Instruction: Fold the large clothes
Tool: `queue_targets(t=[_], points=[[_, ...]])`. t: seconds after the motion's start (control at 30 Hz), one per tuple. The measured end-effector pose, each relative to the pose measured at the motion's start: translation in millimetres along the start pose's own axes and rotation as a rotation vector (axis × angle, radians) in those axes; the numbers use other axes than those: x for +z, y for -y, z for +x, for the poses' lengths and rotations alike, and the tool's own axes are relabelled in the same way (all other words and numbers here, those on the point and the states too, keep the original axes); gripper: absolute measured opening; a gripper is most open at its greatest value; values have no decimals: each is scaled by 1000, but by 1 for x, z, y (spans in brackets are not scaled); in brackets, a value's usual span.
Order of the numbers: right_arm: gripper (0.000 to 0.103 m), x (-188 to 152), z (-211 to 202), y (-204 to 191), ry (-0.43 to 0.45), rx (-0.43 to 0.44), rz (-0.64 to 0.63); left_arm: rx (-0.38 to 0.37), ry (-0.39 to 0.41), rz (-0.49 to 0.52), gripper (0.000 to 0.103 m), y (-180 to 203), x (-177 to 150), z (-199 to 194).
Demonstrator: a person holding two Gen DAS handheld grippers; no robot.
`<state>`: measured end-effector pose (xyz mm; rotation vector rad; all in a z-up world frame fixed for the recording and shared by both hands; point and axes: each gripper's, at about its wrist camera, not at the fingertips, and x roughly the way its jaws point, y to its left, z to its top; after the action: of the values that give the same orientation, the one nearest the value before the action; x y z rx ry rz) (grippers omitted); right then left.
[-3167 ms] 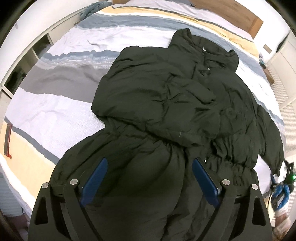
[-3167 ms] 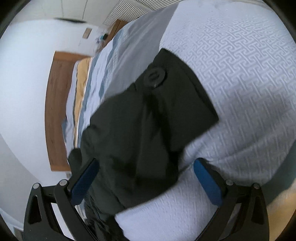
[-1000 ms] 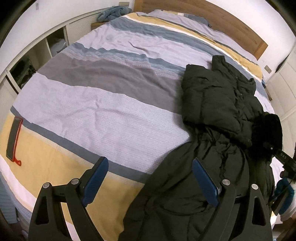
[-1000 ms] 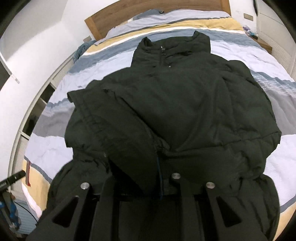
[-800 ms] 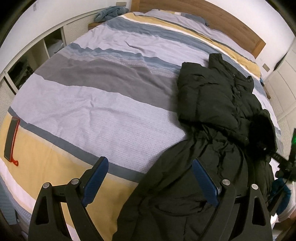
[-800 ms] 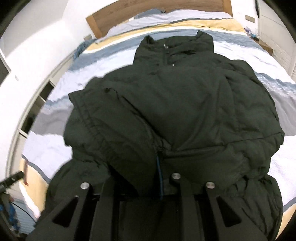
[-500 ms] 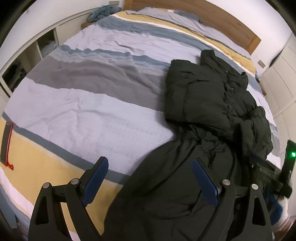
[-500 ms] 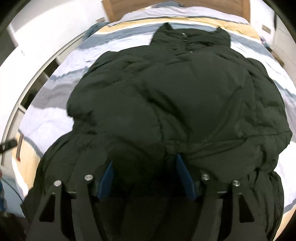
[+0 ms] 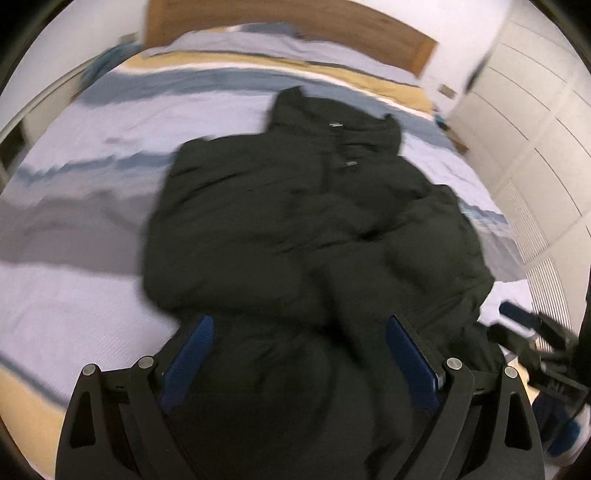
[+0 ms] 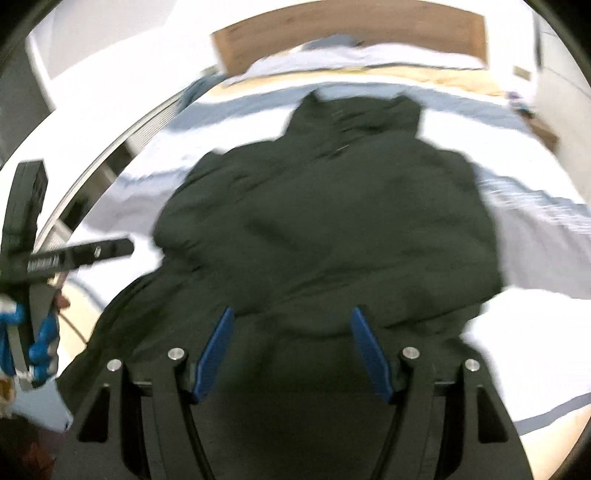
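Note:
A large dark puffer jacket (image 9: 295, 229) lies on the striped bed, collar toward the headboard, both sleeves folded in over the chest. It also fills the right wrist view (image 10: 332, 229). My left gripper (image 9: 299, 354) is open and empty above the jacket's lower part. My right gripper (image 10: 291, 343) is open and empty over the hem, just below the folded sleeve edge. The right gripper also shows at the right edge of the left wrist view (image 9: 532, 332). Both views are blurred by motion.
The bed (image 9: 74, 221) has grey, blue, white and yellow stripes, with a wooden headboard (image 9: 295, 22) at the far end. White wardrobe doors (image 9: 535, 129) stand to the right. A shelf unit (image 10: 92, 177) runs along the left side.
The right gripper carried the right sleeve across the chest, then opened and let it go. The left gripper swung right, from over the bare bedspread to over the jacket.

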<state>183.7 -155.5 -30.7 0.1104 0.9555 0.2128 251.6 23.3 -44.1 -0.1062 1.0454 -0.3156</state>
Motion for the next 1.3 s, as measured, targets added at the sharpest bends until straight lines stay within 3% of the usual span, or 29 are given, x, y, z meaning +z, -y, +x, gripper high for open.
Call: queue_targets(t=[0.13, 0.27, 0.37, 0.43, 0.57, 0.73, 0.9, 1.1, 1.3], points=[[65, 28, 13, 34, 40, -74, -7, -9, 45, 70, 91, 45, 29, 38], [66, 46, 44, 49, 34, -71, -12, 6, 35, 107, 91, 64, 44, 84], [65, 46, 74, 61, -8, -38, -3, 59, -8, 143, 94, 59, 40, 122], [65, 40, 91, 76, -45, -45, 11, 38, -36, 144, 95, 49, 35, 136], [64, 29, 96, 104, -86, -87, 24, -25, -43, 173, 95, 41, 37, 121], [64, 53, 65, 123, -47, -88, 39, -6, 58, 207, 95, 19, 79, 88], [64, 126, 71, 138, 49, -70, 58, 20, 111, 116, 95, -19, 153, 100], [64, 209, 133, 165, 121, -13, 196, 9, 92, -93, 98, -72, 241, 168], [67, 257, 198, 194, 133, 50, 384, -41, 57, -264, 98, -104, 280, 225]])
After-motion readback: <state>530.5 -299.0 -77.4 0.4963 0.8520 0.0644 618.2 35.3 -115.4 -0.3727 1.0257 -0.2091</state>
